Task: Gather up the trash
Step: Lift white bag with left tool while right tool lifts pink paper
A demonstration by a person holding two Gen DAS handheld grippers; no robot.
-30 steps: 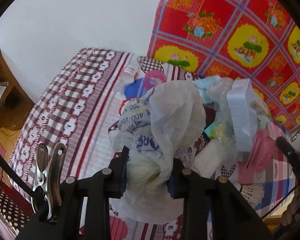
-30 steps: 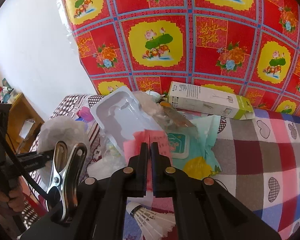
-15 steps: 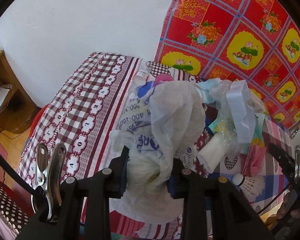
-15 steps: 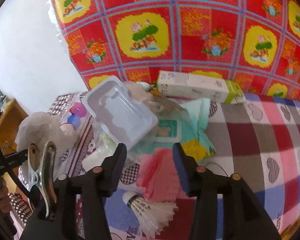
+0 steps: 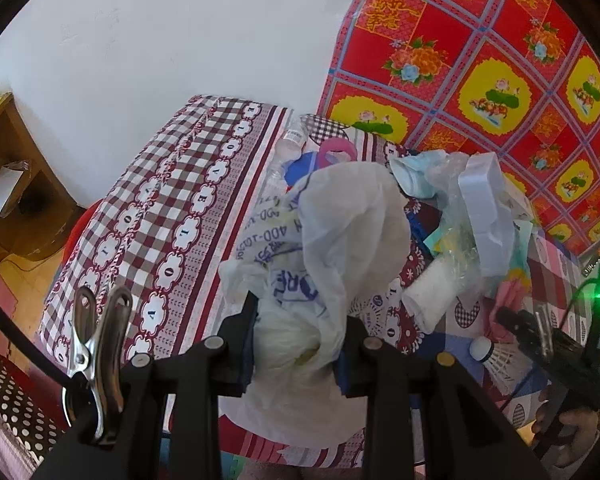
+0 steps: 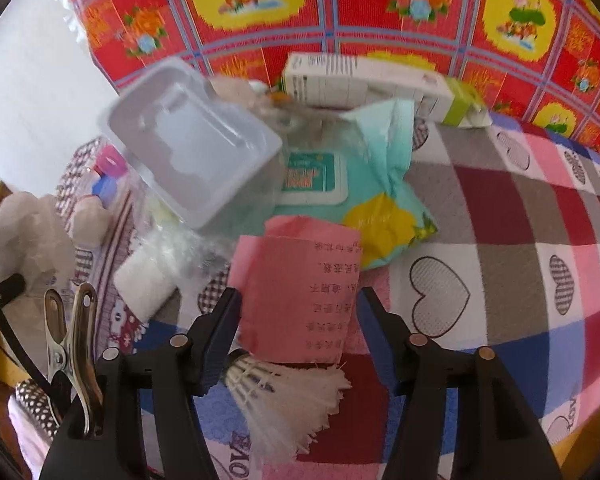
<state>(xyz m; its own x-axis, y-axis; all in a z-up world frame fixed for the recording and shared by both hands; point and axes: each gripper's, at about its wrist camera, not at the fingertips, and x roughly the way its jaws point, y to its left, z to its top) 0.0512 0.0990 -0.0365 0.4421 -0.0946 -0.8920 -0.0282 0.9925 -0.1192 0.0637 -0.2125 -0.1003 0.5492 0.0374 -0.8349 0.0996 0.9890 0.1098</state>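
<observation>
Right claw (image 6: 300,312): jaws have just been opening and now stand wide, one on each side of the folded pink printed paper sheet (image 6: 300,292), with a visible gap to the right pad, so nothing is gripped. Left claw (image 5: 296,344): partly closed and clamped on the bunched white plastic bag with blue lettering (image 5: 340,240), which bulges above and below the pads.

Location of items: the pink sheet lies on the patchwork checked bedcover (image 6: 520,240), at the near edge of the trash pile. A white feathered shuttlecock (image 6: 284,396) lies just nearer than the sheet, apparently touching it. Beyond the sheet sit a teal and yellow soft wet-wipe pack (image 6: 372,200), a clear moulded plastic tray (image 6: 192,148) tilted to the far left, and a long white carton with a green end (image 6: 380,84) against the red floral cloth (image 6: 380,0).

Handling judgement:
- The pink sheet is likely very light and limp; it should crease rather than resist.
- Grip across the folded body (several layers give the pads more to bite), not a single edge.
- The shuttlecock feathers look fragile; keep the pads clear of them.
- The bag is soft and slippery; a bunched neck is the securest hold.
</observation>
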